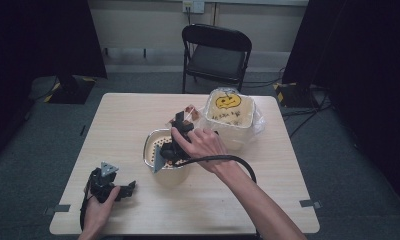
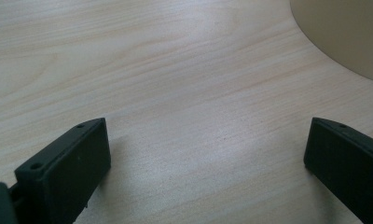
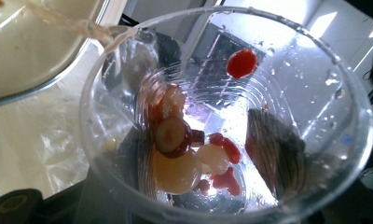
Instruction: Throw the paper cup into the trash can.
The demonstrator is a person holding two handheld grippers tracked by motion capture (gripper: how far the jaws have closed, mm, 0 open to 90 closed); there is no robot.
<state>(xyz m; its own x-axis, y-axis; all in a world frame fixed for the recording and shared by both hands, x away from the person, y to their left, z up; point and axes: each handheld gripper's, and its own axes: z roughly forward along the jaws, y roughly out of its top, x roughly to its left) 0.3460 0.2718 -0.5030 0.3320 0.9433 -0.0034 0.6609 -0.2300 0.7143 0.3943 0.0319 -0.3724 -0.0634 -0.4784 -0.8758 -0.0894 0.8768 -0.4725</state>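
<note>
Two claws: your right claw (image 1: 180, 131) grips the clear cup (image 3: 222, 116), tilted above the metal bowl (image 1: 150, 145); your left claw (image 2: 208, 163) rests open on the desk (image 1: 138, 107), farther off.

We look straight into a clear plastic cup (image 3: 231, 116), tilted toward us, its wet rim spanning most of the frame. Pale round pieces of fruit (image 3: 175, 172) and red bits (image 3: 226, 179) cling to its bottom near six o'clock. One red blob (image 3: 242, 63) sticks to the wall at one o'clock. A cream container (image 3: 35, 46) sits at ten o'clock.
</note>
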